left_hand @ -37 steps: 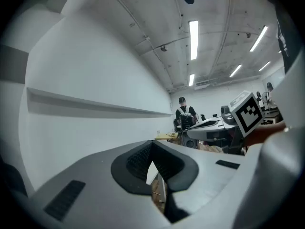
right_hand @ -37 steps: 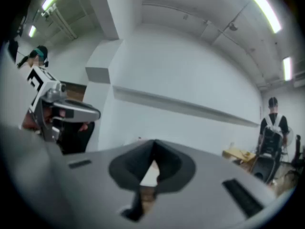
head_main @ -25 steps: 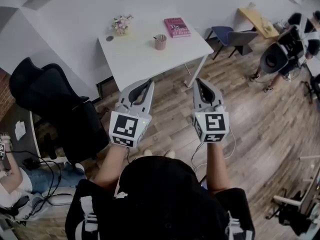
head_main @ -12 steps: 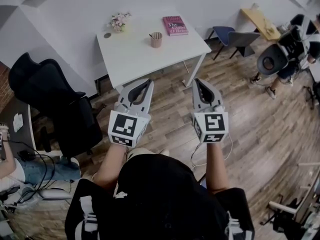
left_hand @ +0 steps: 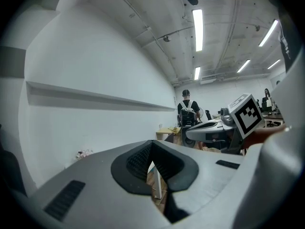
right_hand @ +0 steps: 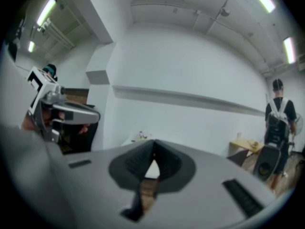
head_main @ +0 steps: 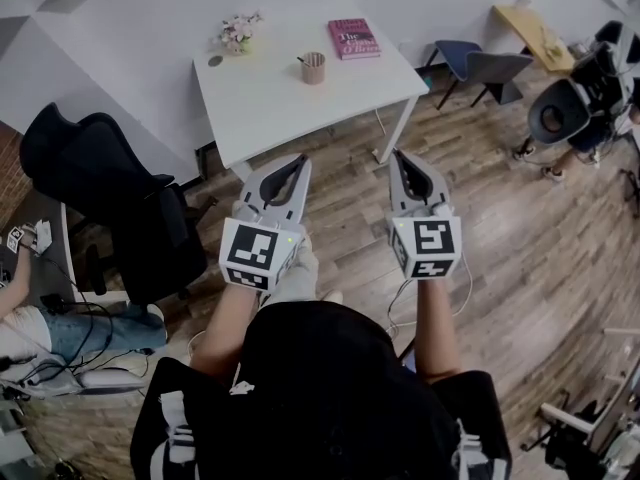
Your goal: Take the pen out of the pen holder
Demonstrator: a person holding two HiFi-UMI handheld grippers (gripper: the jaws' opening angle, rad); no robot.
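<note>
One pen (head_main: 301, 60) juts left from the pen holder (head_main: 314, 70).

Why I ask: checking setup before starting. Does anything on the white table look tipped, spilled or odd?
Nothing stands out. The pen holder stands upright on the white table, the book lies flat and the flowers sit near the far edge.

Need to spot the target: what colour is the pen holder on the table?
The pen holder is pinkish tan, clearest in the head view.
</note>
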